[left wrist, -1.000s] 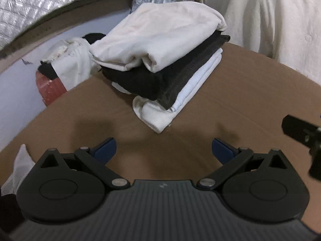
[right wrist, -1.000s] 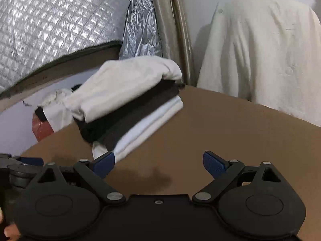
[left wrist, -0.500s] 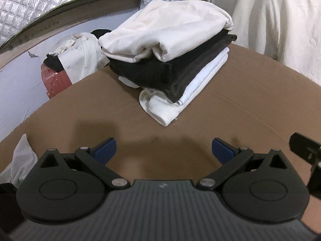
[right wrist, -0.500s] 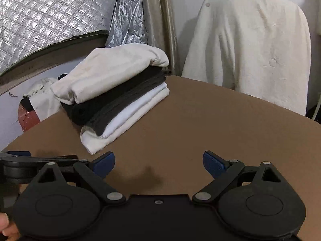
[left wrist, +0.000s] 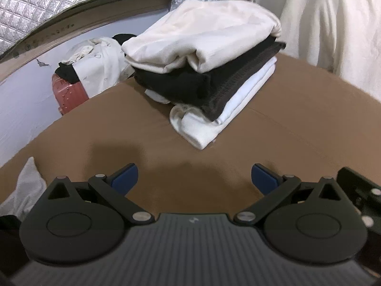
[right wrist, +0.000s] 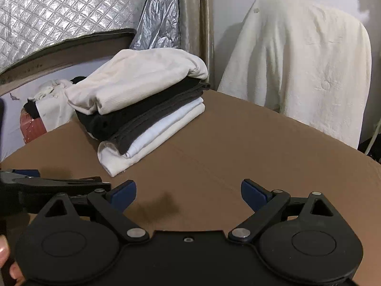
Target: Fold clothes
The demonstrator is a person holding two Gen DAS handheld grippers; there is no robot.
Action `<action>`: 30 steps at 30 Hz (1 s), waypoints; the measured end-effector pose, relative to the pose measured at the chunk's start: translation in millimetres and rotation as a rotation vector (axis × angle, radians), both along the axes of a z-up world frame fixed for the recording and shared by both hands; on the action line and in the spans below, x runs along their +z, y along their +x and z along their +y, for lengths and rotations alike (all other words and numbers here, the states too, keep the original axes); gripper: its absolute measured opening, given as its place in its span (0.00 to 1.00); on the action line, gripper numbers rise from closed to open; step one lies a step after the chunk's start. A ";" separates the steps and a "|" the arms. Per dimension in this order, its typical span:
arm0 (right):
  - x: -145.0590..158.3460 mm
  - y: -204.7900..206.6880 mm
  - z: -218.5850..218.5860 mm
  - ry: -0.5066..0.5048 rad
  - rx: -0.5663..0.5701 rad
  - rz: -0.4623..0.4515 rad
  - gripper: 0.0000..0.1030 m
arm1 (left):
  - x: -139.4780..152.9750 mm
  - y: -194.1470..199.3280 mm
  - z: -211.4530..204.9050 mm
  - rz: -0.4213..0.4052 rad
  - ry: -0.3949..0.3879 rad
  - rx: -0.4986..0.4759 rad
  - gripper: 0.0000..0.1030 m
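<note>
Both low wrist views share folded stack (left wrist: 204, 71).

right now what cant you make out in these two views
- Bottom white garment of the stack: its far part lies under the black garment, in both views.
- Clothes on the red basket: partly behind the stack in the left wrist view; the item count is unclear.
- White cloth at the left edge: cut off by the frame and the left gripper.
</note>
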State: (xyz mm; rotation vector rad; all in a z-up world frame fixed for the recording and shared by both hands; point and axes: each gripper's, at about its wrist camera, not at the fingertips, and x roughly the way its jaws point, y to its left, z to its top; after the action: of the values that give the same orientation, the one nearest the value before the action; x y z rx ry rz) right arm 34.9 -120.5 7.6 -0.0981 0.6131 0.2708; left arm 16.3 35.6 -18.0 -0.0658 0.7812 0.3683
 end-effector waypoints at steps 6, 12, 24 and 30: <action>3.1 -6.6 2.2 -0.046 -0.003 -0.027 0.94 | 0.7 -0.4 -1.0 -0.009 -0.005 -0.001 1.00; 5.3 -8.0 -0.5 -0.049 -0.001 -0.030 0.94 | -4.4 2.6 -6.8 0.004 0.032 0.009 1.00; 3.7 -8.7 -8.6 -0.034 0.002 -0.016 0.94 | -7.3 2.3 -20.5 0.003 0.074 -0.041 1.00; 5.4 -8.7 -13.5 -0.034 -0.007 -0.016 0.94 | -5.8 1.3 -25.9 -0.011 0.090 -0.059 1.00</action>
State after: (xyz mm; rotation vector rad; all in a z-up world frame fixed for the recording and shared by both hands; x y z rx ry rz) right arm 26.1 -134.1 12.9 -0.1306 0.6025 0.2523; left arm 17.6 9.6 -23.8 0.0397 0.7528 0.3463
